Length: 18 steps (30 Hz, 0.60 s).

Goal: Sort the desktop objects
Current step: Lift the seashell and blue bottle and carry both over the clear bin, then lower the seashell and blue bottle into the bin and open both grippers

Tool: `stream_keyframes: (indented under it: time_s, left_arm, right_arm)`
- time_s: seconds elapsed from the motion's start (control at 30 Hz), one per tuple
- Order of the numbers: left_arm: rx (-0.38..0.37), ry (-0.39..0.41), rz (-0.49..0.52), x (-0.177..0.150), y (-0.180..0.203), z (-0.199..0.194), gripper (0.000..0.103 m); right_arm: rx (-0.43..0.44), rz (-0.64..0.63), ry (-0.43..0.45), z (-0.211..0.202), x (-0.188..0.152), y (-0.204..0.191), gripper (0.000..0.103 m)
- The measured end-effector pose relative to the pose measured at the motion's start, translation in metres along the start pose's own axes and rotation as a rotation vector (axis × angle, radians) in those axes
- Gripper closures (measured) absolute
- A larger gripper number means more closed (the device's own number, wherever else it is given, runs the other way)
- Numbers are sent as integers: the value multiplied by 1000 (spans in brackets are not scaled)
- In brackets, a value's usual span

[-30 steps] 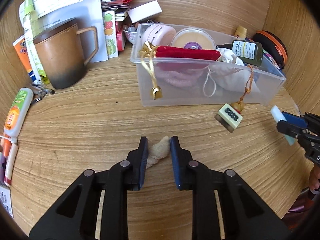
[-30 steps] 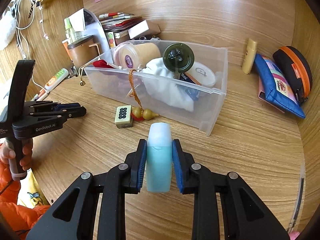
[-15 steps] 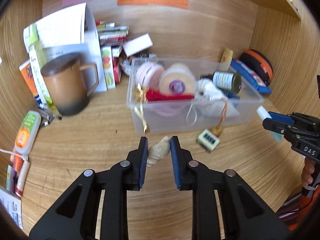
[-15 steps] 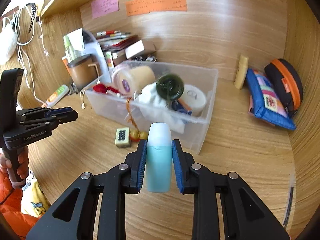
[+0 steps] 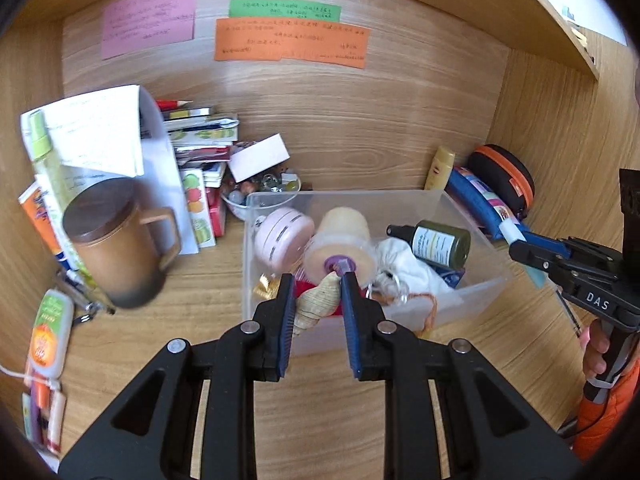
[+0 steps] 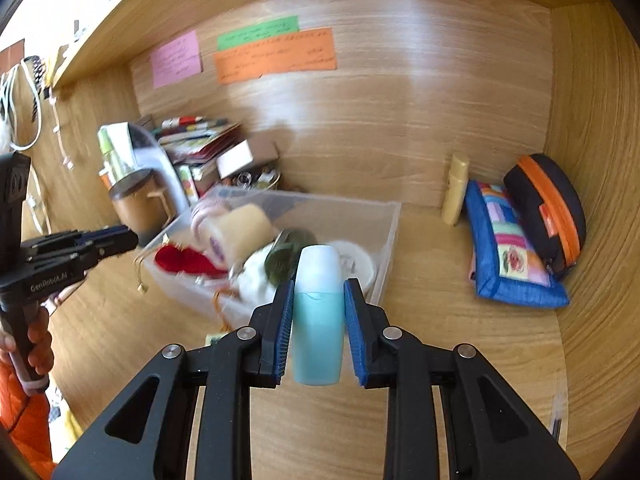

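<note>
So the left gripper has its jaws pinching a beige spiral seashell, held up in the air right over the near wall of the clear plastic bin. Over on the other side, the right gripper is clamped on a little bottle with teal liquid and a frosted white cap, and it's hanging just in front of the bin's near right corner, not touching anything.

The bin sits on the wooden worktop and it's pretty stuffed: a pink round case, a cream-colored jar lying on its side with a purple sticker facing out, a dark green spray bottle on top of a white cloth pouch, and something red with gold cord near the left end. A cord dangles down over the front wall of the bin.

Left of the bin there's a brown lidded mug, with a stack of booklets and papers behind it and a small glass bowl of odds and ends. Against the right side wall lean a blue patchwork pouch and a black case with an orange zipper, plus a small yellow tube standing at the back wall. Pink, green and orange sticky notes are stuck to the back panel, writing too small to read.
</note>
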<state>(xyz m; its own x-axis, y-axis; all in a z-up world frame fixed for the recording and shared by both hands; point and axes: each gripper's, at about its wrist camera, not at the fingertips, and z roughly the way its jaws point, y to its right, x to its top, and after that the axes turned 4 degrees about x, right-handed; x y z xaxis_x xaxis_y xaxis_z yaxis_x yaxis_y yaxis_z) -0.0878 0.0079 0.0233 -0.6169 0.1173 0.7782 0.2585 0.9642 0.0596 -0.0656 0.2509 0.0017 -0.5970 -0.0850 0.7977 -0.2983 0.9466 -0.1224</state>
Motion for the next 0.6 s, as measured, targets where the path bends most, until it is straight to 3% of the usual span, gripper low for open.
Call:
stream_keyframes:
  time_s: [0.27, 0.6]
  left_arm:
    - [-26, -16, 19, 14, 3, 26, 81]
    - [-35, -70, 20, 16, 1, 56, 81]
  right_arm:
    - [-25, 20, -17, 27, 19, 8, 80]
    - [-64, 17, -74, 57, 18, 14, 80]
